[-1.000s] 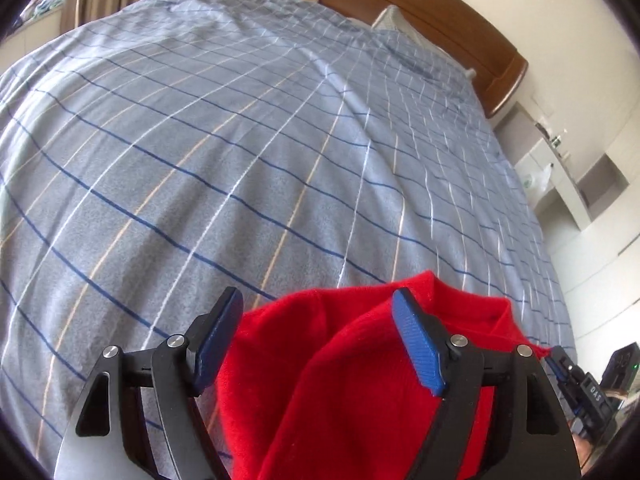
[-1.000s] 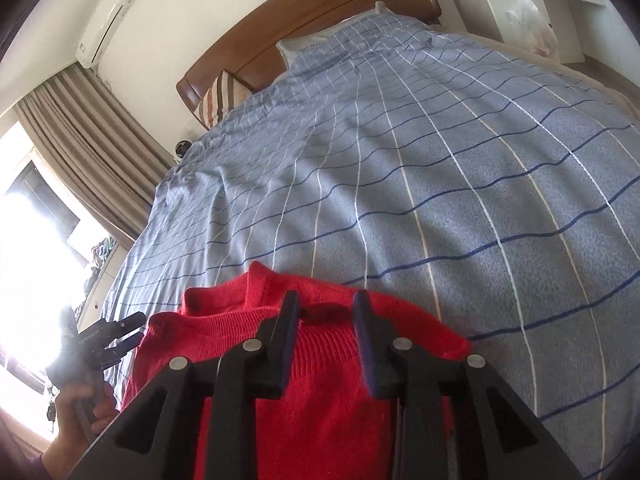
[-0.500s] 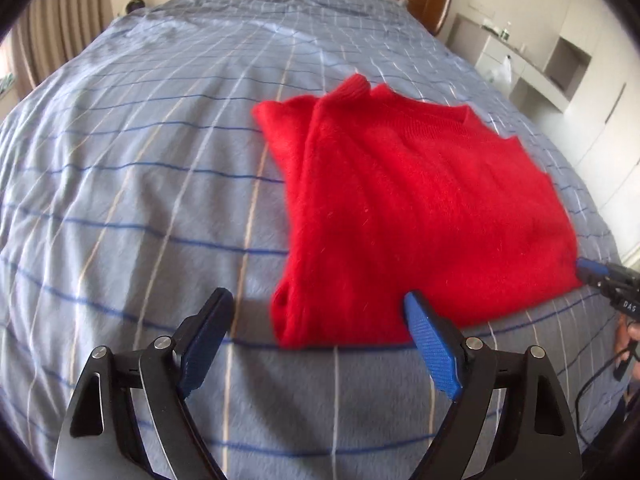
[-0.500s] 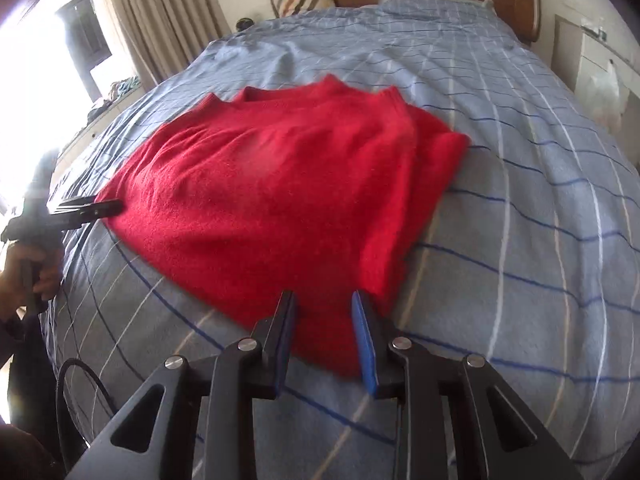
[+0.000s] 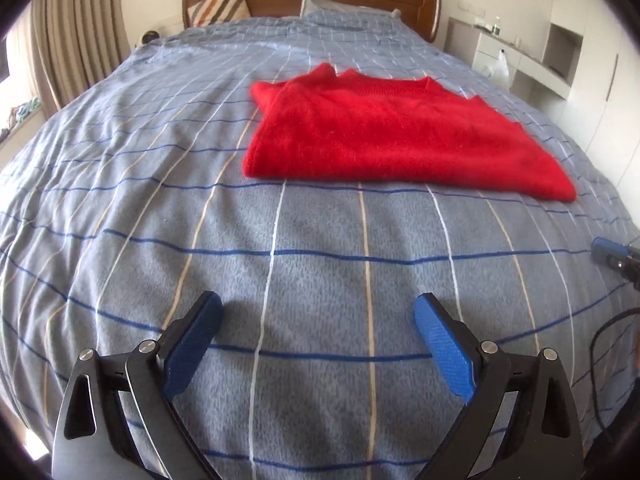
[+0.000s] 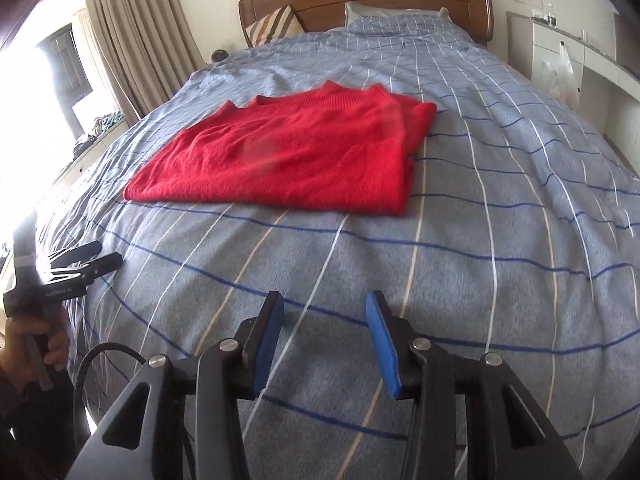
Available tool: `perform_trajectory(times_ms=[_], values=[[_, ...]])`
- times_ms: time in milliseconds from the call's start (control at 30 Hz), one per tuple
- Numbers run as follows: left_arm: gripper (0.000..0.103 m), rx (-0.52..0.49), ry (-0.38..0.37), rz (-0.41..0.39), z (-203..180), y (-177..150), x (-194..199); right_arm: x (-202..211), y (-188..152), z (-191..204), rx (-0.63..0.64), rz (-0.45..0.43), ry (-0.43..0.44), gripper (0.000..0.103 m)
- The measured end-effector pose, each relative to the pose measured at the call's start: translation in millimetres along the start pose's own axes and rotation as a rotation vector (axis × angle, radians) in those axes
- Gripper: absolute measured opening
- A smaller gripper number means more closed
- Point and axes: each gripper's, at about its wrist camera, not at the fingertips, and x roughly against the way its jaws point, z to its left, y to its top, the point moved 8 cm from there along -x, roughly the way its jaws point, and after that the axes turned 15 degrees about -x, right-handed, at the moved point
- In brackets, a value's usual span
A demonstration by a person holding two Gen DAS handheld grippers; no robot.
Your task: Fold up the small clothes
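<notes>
The red sweater (image 5: pixel 384 140) lies folded and flat on the bed (image 5: pixel 280 280), toward the middle of the blue checked cover and well apart from both grippers. The left gripper (image 5: pixel 316 332) has its fingers spread wide and opening, nothing between them; the right gripper (image 6: pixel 324 340) is narrower but also opening, and empty too. The risk now is mostly in any further fold: the knit looks soft and stacked in layers (the right-hand edge shows several), so a pinch that takes only the top layer would probably pull the stack askew. Fingers dragged in low could also snag the loose cover and shift the sweater with it.
</notes>
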Motion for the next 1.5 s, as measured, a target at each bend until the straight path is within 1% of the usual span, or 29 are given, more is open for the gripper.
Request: perform_trajectory(times_ms=[33, 67, 100, 133, 167, 233, 300, 367, 433, 500, 533, 567, 600, 633, 667, 700, 767, 800, 900, 1000, 1067, 1133, 1167, 1233, 1267, 1333, 1400, 1433, 1500], values=[[0.098, 0.001, -0.015, -0.019, -1, 1, 7, 4, 3, 0, -0.006, -0.003, 0.018, 0.044], [0.098, 0.003, -0.023, -0.039, -1, 3, 14, 7, 11, -1, -0.018, -0.013, 0.037, 0.048], [0.098, 0.005, -0.02, -0.059, -1, 5, 20, 11, 23, -2, -0.04, -0.03, 0.054, 0.052], [0.098, 0.014, -0.012, -0.079, 0, 6, 25, 14, 39, -4, -0.071, -0.055, 0.072, 0.059], [0.098, 0.029, -0.009, -0.097, 1, 6, 28, 16, 58, -9, -0.104, -0.081, 0.09, 0.062], [0.098, 0.067, -0.025, -0.126, 0, 2, 32, 8, 93, -18, -0.16, -0.098, 0.113, 0.063], [0.098, 0.102, -0.043, -0.138, 0, -7, 30, -15, 120, -31, -0.226, -0.05, 0.139, 0.063], [0.098, 0.122, -0.055, -0.123, -1, -19, 23, -46, 136, -46, -0.313, 0.005, 0.137, 0.063], [0.098, 0.105, -0.055, -0.108, -2, -25, 18, -72, 143, -56, -0.377, 0.038, 0.138, 0.063], [0.098, 0.067, -0.033, -0.121, -2, -22, 20, -94, 144, -55, -0.407, 0.075, 0.164, 0.063], [0.098, 0.056, -0.029, -0.128, -1, -21, 21, -103, 143, -54, -0.412, 0.104, 0.165, 0.057], [0.098, 0.053, -0.028, -0.132, 0, -20, 21, -110, 143, -53, -0.411, 0.116, 0.137, 0.032], [0.098, 0.056, -0.027, -0.134, 3, -21, 21, -111, 145, -51, -0.41, 0.11, 0.12, 0.014], [0.098, 0.064, -0.025, -0.136, 7, -20, 21, -109, 149, -48, -0.416, 0.097, 0.11, 0.009], [0.098, 0.077, -0.021, -0.14, 11, -21, 22, -104, 155, -44, -0.422, 0.079, 0.098, 0.009], [0.098, 0.094, -0.016, -0.144, 16, -21, 23, -97, 162, -34, -0.421, 0.063, 0.107, 0.009], [0.098, 0.136, -0.002, -0.153, 29, -21, 26, -82, 178, -1, -0.388, 0.039, 0.158, 0.009], [0.098, 0.159, 0.006, -0.157, 36, -22, 27, -76, 187, 19, -0.367, 0.04, 0.191, 0.009], [0.098, 0.22, 0.04, -0.164, 58, -24, 30, -73, 203, 92, -0.279, 0.067, 0.25, 0.009], [0.098, 0.272, 0.075, -0.163, 79, -30, 31, -91, 203, 165, -0.17, 0.117, 0.28, 0.009], [0.098, 0.304, 0.081, -0.159, 89, -35, 31, -110, 194, 206, -0.096, 0.15, 0.271, 0.009], [0.098, 0.327, 0.084, -0.152, 95, -39, 30, -133, 177, 235, -0.031, 0.188, 0.245, 0.01], [0.098, 0.334, 0.086, -0.148, 97, -40, 29, -146, 167, 247, -0.004, 0.209, 0.229, 0.015], [0.098, 0.341, 0.088, -0.145, 100, -42, 29, -166, 140, 260, 0.023, 0.278, 0.229, 0.021], [0.098, 0.342, 0.089, -0.146, 101, -42, 29, -174, 127, 267, 0.01, 0.323, 0.257, 0.03], [0.098, 0.344, 0.088, -0.148, 101, -42, 29, -178, 108, 276, -0.057, 0.394, 0.36, 0.037], [0.098, 0.349, 0.082, -0.146, 102, -42, 29, -167, 100, 282, -0.135, 0.441, 0.514, 0.038], [0.098, 0.352, 0.079, -0.146, 103, -42, 29, -158, 101, 281, -0.157, 0.446, 0.562, 0.038], [0.098, 0.359, 0.072, -0.147, 104, -42, 30, -136, 111, 271, -0.156, 0.396, 0.594, 0.039]])
